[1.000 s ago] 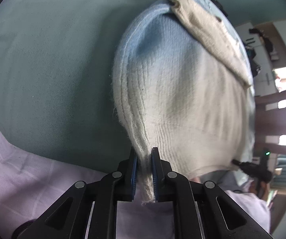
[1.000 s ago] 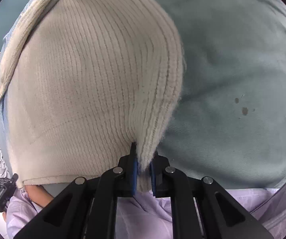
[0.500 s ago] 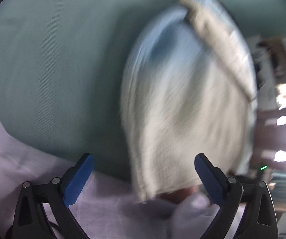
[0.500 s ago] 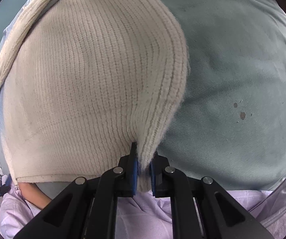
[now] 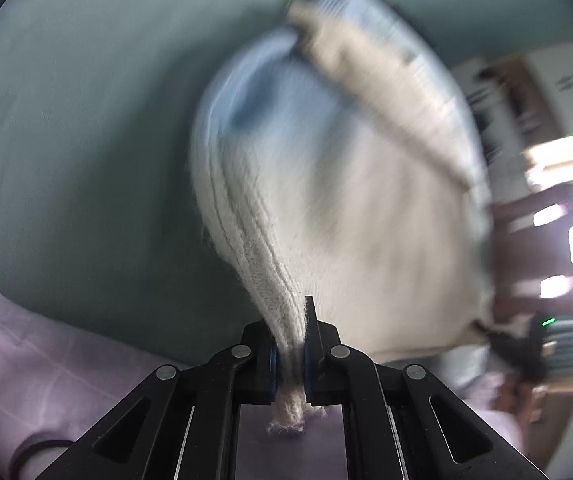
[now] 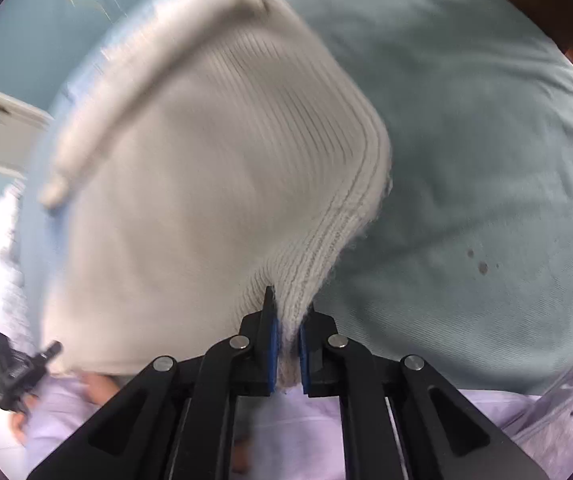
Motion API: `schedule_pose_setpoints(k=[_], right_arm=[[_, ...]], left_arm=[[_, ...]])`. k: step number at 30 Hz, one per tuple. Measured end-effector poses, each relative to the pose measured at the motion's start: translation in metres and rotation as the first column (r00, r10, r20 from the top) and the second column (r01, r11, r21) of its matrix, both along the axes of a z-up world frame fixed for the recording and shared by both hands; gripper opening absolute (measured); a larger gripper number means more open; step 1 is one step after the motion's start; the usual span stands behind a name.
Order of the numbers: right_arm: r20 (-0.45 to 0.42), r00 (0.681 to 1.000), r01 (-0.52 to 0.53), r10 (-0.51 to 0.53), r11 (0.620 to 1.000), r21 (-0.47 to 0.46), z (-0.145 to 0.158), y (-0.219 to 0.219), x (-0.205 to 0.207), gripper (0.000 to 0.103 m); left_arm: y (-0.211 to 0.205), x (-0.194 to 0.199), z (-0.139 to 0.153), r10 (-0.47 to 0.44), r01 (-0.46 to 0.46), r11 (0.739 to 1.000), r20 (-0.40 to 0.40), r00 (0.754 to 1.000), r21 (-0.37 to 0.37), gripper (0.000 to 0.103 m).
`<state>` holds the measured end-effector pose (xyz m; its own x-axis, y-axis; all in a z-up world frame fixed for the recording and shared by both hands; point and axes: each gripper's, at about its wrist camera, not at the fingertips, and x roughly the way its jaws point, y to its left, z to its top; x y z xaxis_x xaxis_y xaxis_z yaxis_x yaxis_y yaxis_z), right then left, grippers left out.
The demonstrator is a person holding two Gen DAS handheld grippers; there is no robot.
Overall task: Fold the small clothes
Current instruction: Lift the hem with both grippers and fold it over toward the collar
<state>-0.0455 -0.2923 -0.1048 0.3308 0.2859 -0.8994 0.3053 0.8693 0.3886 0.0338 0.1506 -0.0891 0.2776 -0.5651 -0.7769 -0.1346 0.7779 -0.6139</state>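
A cream ribbed knit garment [image 5: 338, 216] with pale blue parts hangs stretched between my two grippers above a teal cloth-covered surface [image 5: 86, 140]. My left gripper [image 5: 289, 356] is shut on the garment's left ribbed edge. My right gripper [image 6: 286, 348] is shut on the garment's right ribbed edge [image 6: 318, 264]. A cream strap or sleeve [image 6: 126, 92] lies across the garment's far side. Both views are blurred by motion.
The teal surface [image 6: 486, 160] fills the right wrist view beside the garment, with a few dark spots [image 6: 482, 266]. Lilac fabric [image 5: 26, 380] lies near the front edge. A wooden chair [image 5: 542, 248] and bright window stand at the right. The other gripper [image 6: 14, 368] shows at left.
Half a second ago my left gripper was open and off the garment; it is now shut on the ribbed edge again. The garment is swinging, and the right gripper has lifted with it.
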Motion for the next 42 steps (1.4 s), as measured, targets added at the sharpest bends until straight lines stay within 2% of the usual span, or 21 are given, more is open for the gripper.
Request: schedule_pose_setpoints(k=[2, 6, 9, 11, 17, 21, 23, 27, 31, 34, 36, 39, 42], right_arm=[[0.117, 0.991, 0.049, -0.062, 0.993, 0.108, 0.024, -0.01, -0.007, 0.004], [0.328, 0.933, 0.077, -0.148, 0.972, 0.22, 0.08, -0.018, -0.027, 0.004], [0.432, 0.88, 0.078, -0.196, 0.958, 0.276, 0.117, -0.016, -0.046, 0.003], [0.474, 0.858, 0.061, -0.197, 0.956, 0.286, 0.135, -0.014, -0.057, 0.003], [0.549, 0.796, -0.001, -0.256, 0.906, 0.424, 0.176, -0.019, -0.102, 0.003], [0.591, 0.779, -0.05, -0.21, 0.919, 0.392, 0.203, -0.015, -0.14, 0.003], [0.591, 0.783, -0.071, -0.195, 0.915, 0.396, 0.21, -0.014, -0.156, 0.003], [0.56, 0.81, -0.077, -0.172, 0.917, 0.392, 0.211, -0.011, -0.184, 0.003], [0.496, 0.847, -0.033, -0.193, 0.911, 0.411, 0.188, -0.014, -0.176, 0.003], [0.462, 0.864, -0.013, -0.202, 0.907, 0.42, 0.183, -0.019, -0.147, 0.003], [0.439, 0.878, -0.011, -0.193, 0.907, 0.421, 0.187, -0.024, -0.112, 0.003], [0.389, 0.9, 0.009, -0.195, 0.902, 0.432, 0.181, -0.034, -0.04, 0.003], [0.302, 0.925, 0.068, -0.23, 0.884, 0.462, 0.161, -0.049, 0.044, 0.003]], left_arm=[[0.007, 0.0, 0.025, 0.03, -0.024, 0.996, 0.068, 0.997, -0.084, 0.007], [0.019, -0.002, 0.074, 0.091, -0.057, 0.973, 0.148, 0.985, -0.223, 0.006], [0.026, -0.007, 0.113, 0.105, -0.059, 0.971, 0.192, 0.976, -0.233, 0.006], [0.031, -0.018, 0.136, 0.108, -0.06, 0.974, 0.212, 0.971, -0.22, 0.006], [0.057, -0.066, 0.179, 0.146, -0.085, 0.95, 0.186, 0.972, -0.3, 0.006], [0.079, -0.109, 0.201, 0.166, -0.099, 0.933, 0.168, 0.972, -0.346, 0.006], [0.082, -0.133, 0.211, 0.162, -0.093, 0.934, 0.177, 0.971, -0.344, 0.006], [0.079, -0.167, 0.216, 0.153, -0.089, 0.93, 0.157, 0.976, -0.357, 0.006], [0.083, -0.168, 0.198, 0.19, -0.143, 0.899, 0.075, 0.979, -0.414, 0.006], [0.086, -0.132, 0.189, 0.211, -0.175, 0.865, 0.024, 0.977, -0.469, 0.006], [0.085, -0.101, 0.19, 0.218, -0.18, 0.856, 0.023, 0.976, -0.484, 0.006], [0.079, -0.042, 0.189, 0.243, -0.204, 0.833, 0.009, 0.97, -0.514, 0.006], [0.071, 0.033, 0.167, 0.276, -0.261, 0.81, -0.051, 0.96, -0.525, 0.006]])
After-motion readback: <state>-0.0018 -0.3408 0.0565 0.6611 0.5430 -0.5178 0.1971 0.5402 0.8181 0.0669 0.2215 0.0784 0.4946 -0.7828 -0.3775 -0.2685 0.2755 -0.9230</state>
